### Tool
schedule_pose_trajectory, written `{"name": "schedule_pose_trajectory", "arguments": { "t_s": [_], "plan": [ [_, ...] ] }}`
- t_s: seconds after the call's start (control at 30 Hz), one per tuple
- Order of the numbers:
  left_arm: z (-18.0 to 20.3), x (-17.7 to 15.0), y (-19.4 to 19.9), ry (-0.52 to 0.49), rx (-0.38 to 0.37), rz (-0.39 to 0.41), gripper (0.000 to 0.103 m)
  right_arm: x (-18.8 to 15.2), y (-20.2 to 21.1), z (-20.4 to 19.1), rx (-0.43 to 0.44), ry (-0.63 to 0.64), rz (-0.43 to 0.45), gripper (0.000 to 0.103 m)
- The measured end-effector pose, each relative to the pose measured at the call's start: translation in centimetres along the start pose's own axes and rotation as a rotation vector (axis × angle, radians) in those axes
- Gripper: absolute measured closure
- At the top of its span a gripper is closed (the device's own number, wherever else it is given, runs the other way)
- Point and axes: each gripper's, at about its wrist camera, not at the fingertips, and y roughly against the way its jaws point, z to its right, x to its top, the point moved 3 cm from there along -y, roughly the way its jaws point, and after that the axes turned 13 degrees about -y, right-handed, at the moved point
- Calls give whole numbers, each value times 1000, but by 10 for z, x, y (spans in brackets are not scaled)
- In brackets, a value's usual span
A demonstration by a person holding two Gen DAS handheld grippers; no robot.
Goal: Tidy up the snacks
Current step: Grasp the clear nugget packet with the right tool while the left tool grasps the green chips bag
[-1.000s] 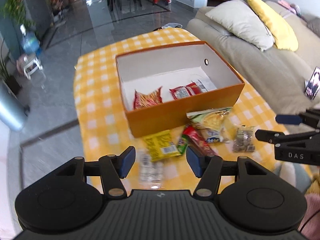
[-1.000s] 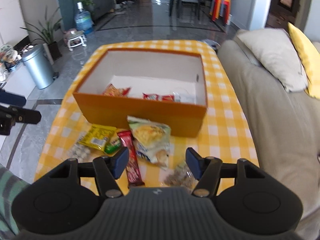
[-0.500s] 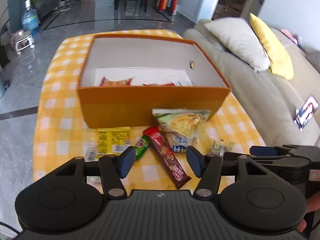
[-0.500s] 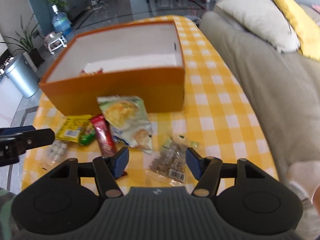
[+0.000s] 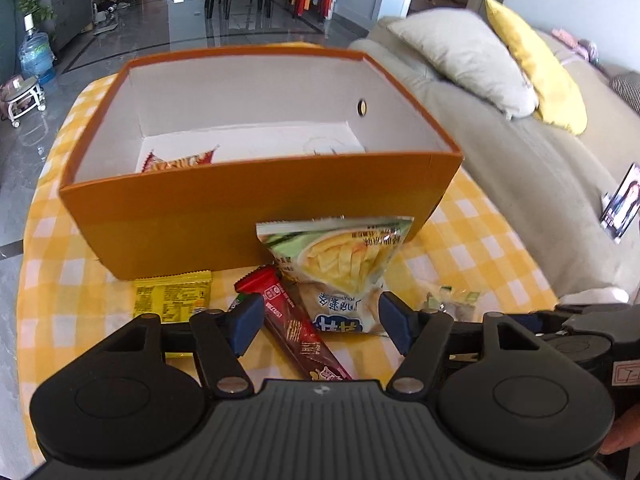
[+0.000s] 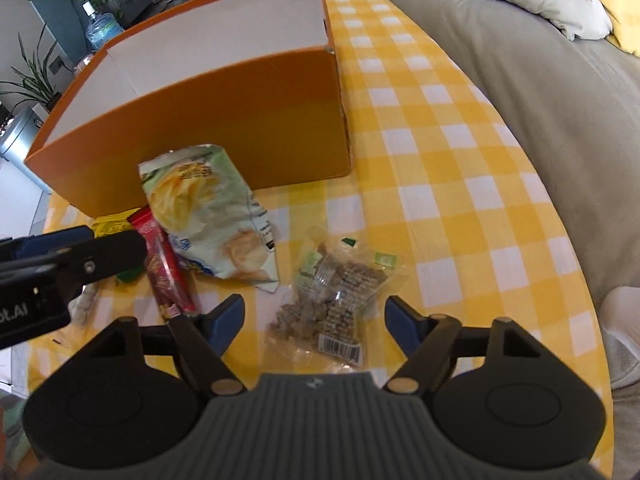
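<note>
An orange box (image 5: pixel 256 216) with a white inside stands on the yellow checked table; a red-and-yellow snack packet (image 5: pixel 180 162) lies in it. In front of it lie a chips bag (image 5: pixel 336 264), a dark red bar (image 5: pixel 298 332), a yellow packet (image 5: pixel 172 300) and a clear bag of grain snacks (image 6: pixel 332 300). My left gripper (image 5: pixel 320 330) is open, low over the red bar and the chips bag. My right gripper (image 6: pixel 314 320) is open, with the clear bag between its fingers. The box (image 6: pixel 200 136), chips bag (image 6: pixel 208 216) and red bar (image 6: pixel 168 272) also show in the right wrist view.
A beige sofa (image 5: pixel 520 152) with a white and a yellow cushion runs along the table's right side. A phone (image 5: pixel 620 208) lies on the sofa. The left gripper's fingers (image 6: pixel 80 256) show at the left of the right wrist view.
Both grippers have come down and forward toward the snacks in front of the box. The right gripper now straddles the clear bag. Both stay open.
</note>
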Motion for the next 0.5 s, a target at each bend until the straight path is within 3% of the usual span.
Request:
{"name": "schedule_pose_trajectory", "arguments": {
  "t_s": [0.2,0.5],
  "plan": [
    [5,-1,-12,-10,12,-21,26,3,-17,7,-31,-26,-26,24],
    [10,4,-25,-14,18,-56,26,3,-26,1,-60,-9,-26,39]
  ]
}}
